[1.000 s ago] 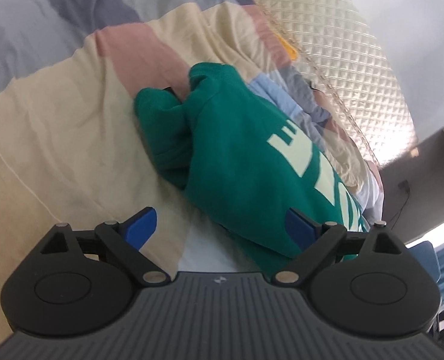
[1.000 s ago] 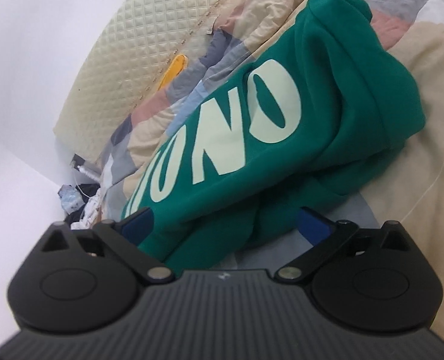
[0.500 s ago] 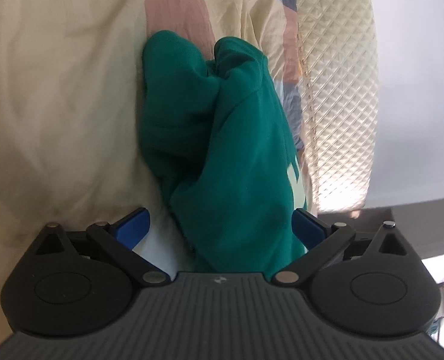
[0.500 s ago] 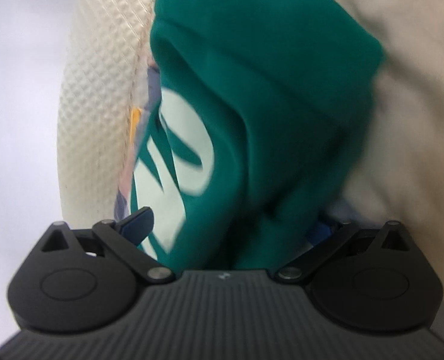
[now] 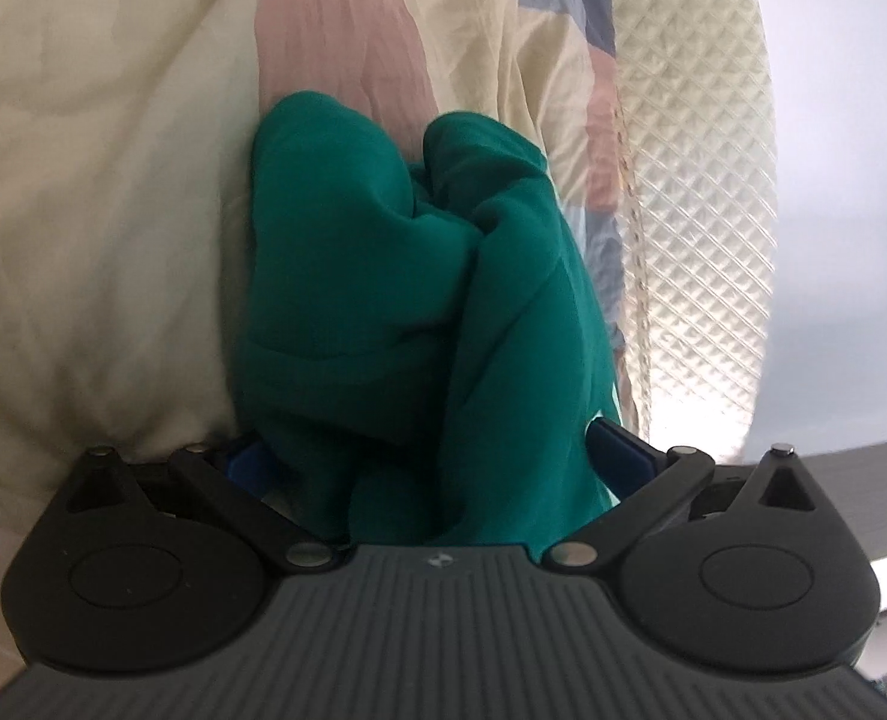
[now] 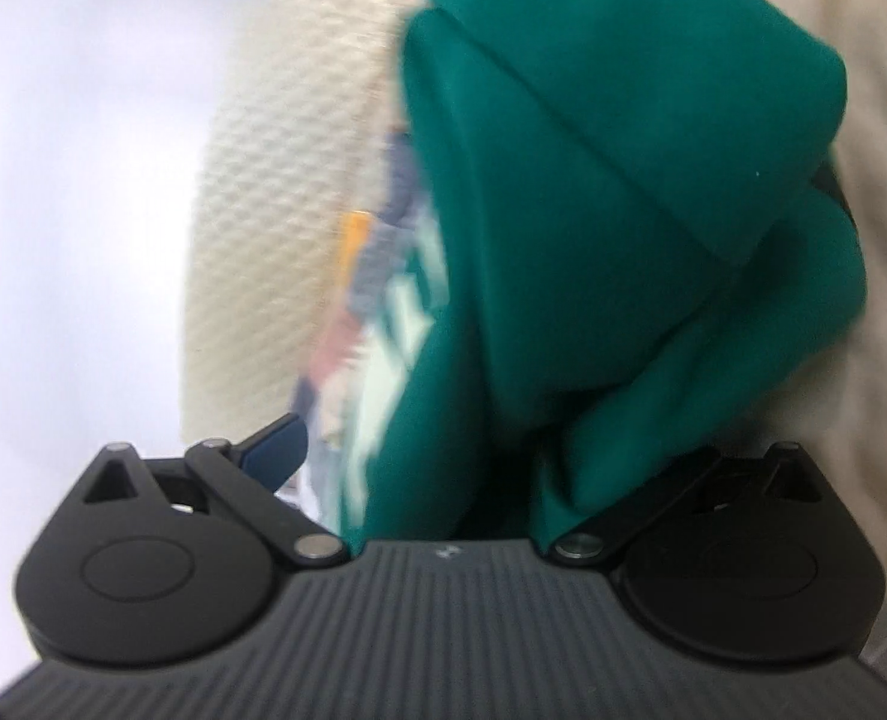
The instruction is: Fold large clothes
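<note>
The left gripper (image 5: 437, 456) is held wide open. A bunched green sweatshirt (image 5: 407, 312) is seen between its blue fingers (image 5: 620, 450), but it is not squeezed by them. The sweatshirt is laid on a patchwork blanket (image 5: 113, 180), with a cream quilted headboard (image 5: 695, 210) at the far right. The right gripper (image 6: 443, 468) is spread wide too. Its left finger (image 6: 278, 450) is kept apart from the cloth; its right finger is hidden under green folds.
</note>
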